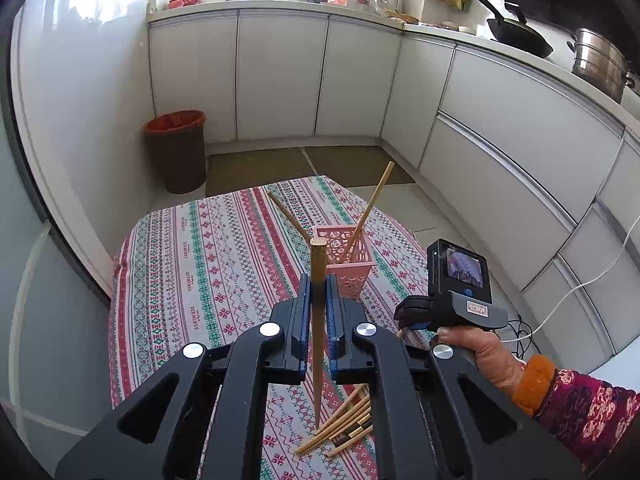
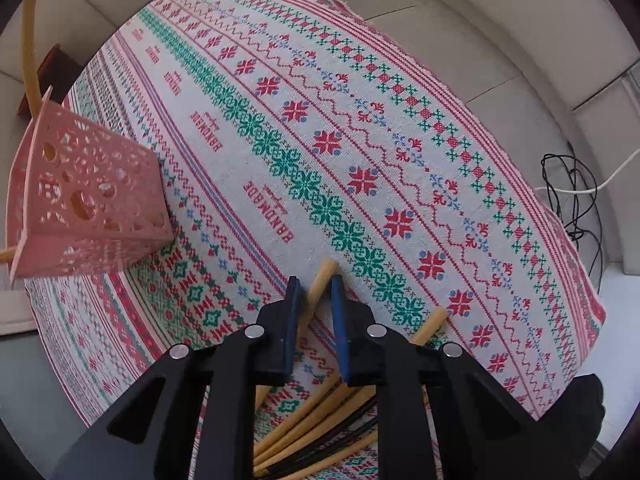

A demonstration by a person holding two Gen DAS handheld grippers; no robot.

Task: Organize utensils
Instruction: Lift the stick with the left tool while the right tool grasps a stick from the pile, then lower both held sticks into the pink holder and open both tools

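Note:
My left gripper [image 1: 319,286] is shut on a wooden chopstick [image 1: 318,264], held upright above the patterned tablecloth [image 1: 208,264], just in front of the pink perforated holder [image 1: 349,268]. Two chopsticks [image 1: 370,208] lean in that holder. A pile of loose chopsticks [image 1: 344,426] lies on the cloth below. My right gripper [image 2: 315,286] is low over that pile [image 2: 316,432], its jaws a little apart around one chopstick [image 2: 322,278] that lies on the cloth. The holder [image 2: 88,196] shows at the left in the right wrist view.
The table is small, with its edges close on all sides. White kitchen cabinets [image 1: 280,76] ring the room. A brown bin with a red liner [image 1: 178,150] stands on the floor at the far left. Cables [image 2: 572,196] lie on the floor to the right.

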